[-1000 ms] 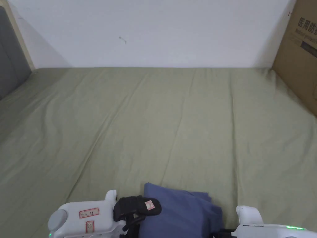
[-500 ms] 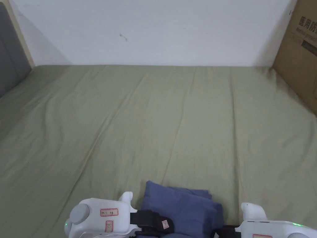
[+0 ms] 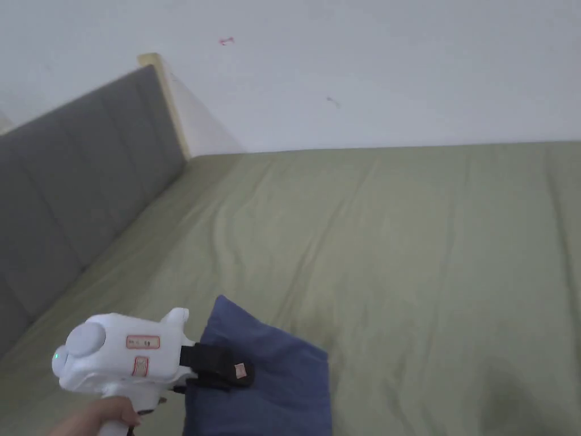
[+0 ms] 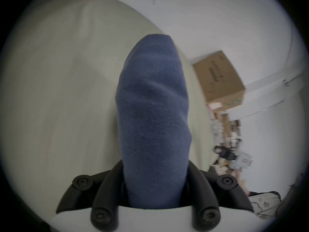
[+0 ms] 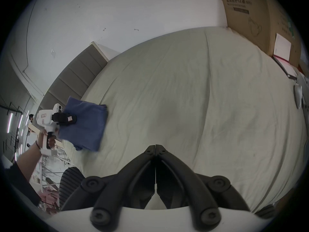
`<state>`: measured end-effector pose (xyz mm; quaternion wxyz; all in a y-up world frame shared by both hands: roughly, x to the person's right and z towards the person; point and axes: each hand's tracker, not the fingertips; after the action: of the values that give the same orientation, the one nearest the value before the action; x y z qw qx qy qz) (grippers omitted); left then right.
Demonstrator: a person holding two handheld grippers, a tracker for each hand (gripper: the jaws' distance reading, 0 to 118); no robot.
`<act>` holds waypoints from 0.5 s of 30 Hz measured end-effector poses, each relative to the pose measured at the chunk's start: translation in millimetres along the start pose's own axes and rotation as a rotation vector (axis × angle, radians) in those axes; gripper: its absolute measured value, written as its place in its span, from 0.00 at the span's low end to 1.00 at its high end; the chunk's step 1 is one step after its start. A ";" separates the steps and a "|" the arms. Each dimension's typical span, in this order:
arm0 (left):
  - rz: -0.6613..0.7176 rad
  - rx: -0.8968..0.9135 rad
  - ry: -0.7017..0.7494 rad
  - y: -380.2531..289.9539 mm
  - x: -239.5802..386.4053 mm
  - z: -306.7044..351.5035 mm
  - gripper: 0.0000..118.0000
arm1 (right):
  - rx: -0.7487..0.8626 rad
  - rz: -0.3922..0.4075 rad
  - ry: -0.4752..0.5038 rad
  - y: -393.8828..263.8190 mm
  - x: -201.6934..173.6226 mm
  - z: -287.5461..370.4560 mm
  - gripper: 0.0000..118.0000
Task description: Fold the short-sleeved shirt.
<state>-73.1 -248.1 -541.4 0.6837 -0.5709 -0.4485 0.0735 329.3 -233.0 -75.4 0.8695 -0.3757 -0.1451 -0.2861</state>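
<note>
Left gripper (image 3: 227, 372), white pistol-shaped body with black jaws: clamped on folded blue short-sleeved shirt (image 3: 272, 380), one jaw above the fabric and one below as seen in the left gripper view (image 4: 153, 182); held by a hand (image 3: 105, 417) at 7 o'clock in head view. Red-bordered stickers on the white body and a small sticker on the upper jaw, writing too small to read.

Right gripper (image 5: 155, 149), black jaws: closed together, tips touching, nothing between them, hovering over bare sheet at 6 o'clock in its own view.

Folded blue short-sleeved shirt: compact rectangular bundle, at 6 to 7 o'clock in head view, near the front edge of the bed; whether lifted off or resting on the sheet cannot be told. Also seen at 9 o'clock in right gripper view (image 5: 87, 118).

Olive-green bed sheet (image 3: 397, 238): creased, covering the mattress.

Grey padded headboard (image 3: 68, 193): at 9 o'clock in head view.

Brown cardboard box (image 5: 250, 14): at 1 o'clock in right gripper view, printed characters and a line drawing of a face mask.

White wall (image 3: 369, 68): at 12 o'clock.
</note>
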 end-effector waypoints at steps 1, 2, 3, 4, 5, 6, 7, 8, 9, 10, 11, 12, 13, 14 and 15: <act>-0.004 -0.002 0.058 7.3 -11.4 16.0 0.16 | -0.003 0.008 -0.002 0.5 -2.6 0.7 0.00; -0.025 0.006 0.115 13.5 -19.8 29.1 0.16 | -0.006 0.015 -0.006 0.9 -5.1 0.9 0.00; -0.033 0.002 0.166 19.6 -25.2 40.0 0.16 | -0.009 0.022 -0.012 1.3 -7.9 0.8 0.00; -0.041 0.003 0.224 26.0 -32.7 50.7 0.16 | -0.015 0.028 -0.020 2.1 -15.2 1.9 0.00; -0.048 -0.001 0.275 31.1 -39.4 58.7 0.16 | -0.021 0.032 -0.025 2.7 -18.7 1.4 0.00; -0.058 -0.003 0.338 35.9 -45.6 65.7 0.16 | -0.026 0.034 -0.026 3.3 -21.4 0.4 0.00; -0.086 -0.002 0.415 38.2 -44.8 70.5 0.16 | -0.027 0.035 -0.025 3.7 -24.0 -0.9 0.00; -0.107 -0.005 0.482 41.1 -48.8 73.6 0.16 | -0.028 0.037 -0.027 4.5 -27.8 -1.2 0.00; -0.120 -0.011 0.569 43.9 -54.7 76.1 0.16 | -0.031 0.037 -0.031 5.6 -31.7 -2.3 0.00; -0.123 -0.022 0.645 46.0 -60.8 77.5 0.16 | -0.035 0.035 -0.033 6.6 -34.3 -3.7 0.00; -0.121 -0.023 0.699 51.7 -70.9 79.5 0.22 | -0.038 0.034 -0.033 7.2 -36.6 -4.8 0.00; -0.140 -0.029 0.767 52.7 -74.5 81.3 0.36 | -0.037 0.032 -0.030 7.9 -38.3 -4.5 0.00; -0.155 -0.028 0.816 52.6 -77.7 83.5 0.62 | -0.036 0.031 -0.027 8.6 -40.5 -4.9 0.00; -0.199 0.018 0.912 54.6 -79.5 88.2 0.96 | -0.037 0.033 -0.024 9.1 -42.6 -5.2 0.00; -0.207 0.039 0.942 54.4 -84.2 92.7 1.00 | -0.038 0.037 -0.024 9.6 -45.0 -5.3 0.00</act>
<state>-164.8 -215.1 -637.1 0.8269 -0.4814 -0.1432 -0.2529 299.7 -214.2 -105.5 0.8654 -0.3983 -0.1429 -0.2683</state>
